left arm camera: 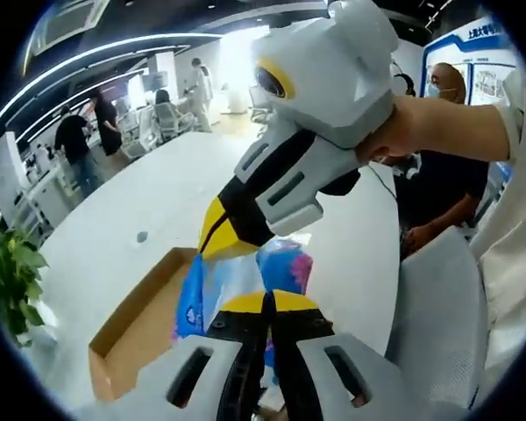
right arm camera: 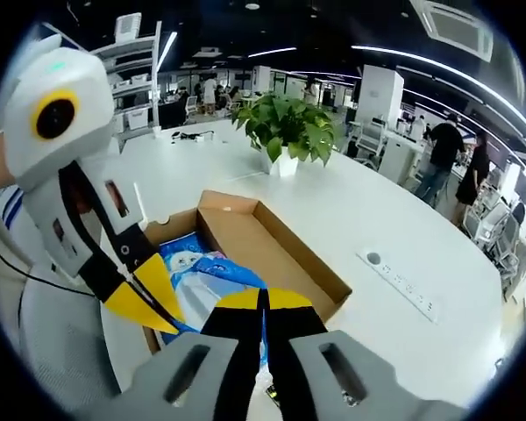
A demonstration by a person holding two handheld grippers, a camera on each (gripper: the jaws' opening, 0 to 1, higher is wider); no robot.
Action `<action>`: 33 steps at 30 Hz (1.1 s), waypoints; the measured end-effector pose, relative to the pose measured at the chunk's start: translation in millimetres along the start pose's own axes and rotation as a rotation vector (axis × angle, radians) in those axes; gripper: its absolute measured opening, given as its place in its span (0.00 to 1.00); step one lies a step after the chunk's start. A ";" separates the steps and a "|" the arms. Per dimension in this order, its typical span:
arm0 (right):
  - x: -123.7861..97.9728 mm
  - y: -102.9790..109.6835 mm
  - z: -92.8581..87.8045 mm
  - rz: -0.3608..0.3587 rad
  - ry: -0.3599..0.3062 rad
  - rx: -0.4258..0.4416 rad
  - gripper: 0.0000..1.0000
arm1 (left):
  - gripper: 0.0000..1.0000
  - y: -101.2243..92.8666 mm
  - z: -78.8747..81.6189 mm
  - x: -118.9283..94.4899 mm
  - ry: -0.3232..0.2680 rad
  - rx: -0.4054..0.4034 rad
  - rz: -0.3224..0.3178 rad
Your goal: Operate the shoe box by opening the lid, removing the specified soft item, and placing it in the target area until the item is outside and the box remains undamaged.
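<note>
Both grippers at the open brown cardboard shoe box (right arm camera: 272,241) on your white desk (right arm camera: 403,228).
Your left gripper (left arm camera: 267,303) and right gripper (right arm camera: 265,303) are each pressed together, pinching the blue plastic-wrapped soft packet (right arm camera: 206,276).

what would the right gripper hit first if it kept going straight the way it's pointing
Most likely the blue soft package lying in the open cardboard box: the right gripper, jaws closed, points at it. Depth is unclear.
</note>
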State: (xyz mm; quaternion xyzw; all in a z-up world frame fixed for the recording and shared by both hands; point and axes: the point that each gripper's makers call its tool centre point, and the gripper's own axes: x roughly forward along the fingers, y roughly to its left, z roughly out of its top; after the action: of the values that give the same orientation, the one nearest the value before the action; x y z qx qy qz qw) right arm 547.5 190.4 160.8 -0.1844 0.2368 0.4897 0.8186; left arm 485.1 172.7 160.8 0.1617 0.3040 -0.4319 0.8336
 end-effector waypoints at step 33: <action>-81.6 -88.3 -59.3 -0.115 0.018 0.132 0.00 | 0.00 -50.8 81.6 88.1 -0.013 0.133 -0.151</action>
State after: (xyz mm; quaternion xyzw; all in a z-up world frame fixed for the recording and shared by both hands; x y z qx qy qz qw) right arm 580.4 60.5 164.8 -0.1479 0.2650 0.4233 0.8536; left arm 512.5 45.3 165.7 0.1904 0.2808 -0.5136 0.7881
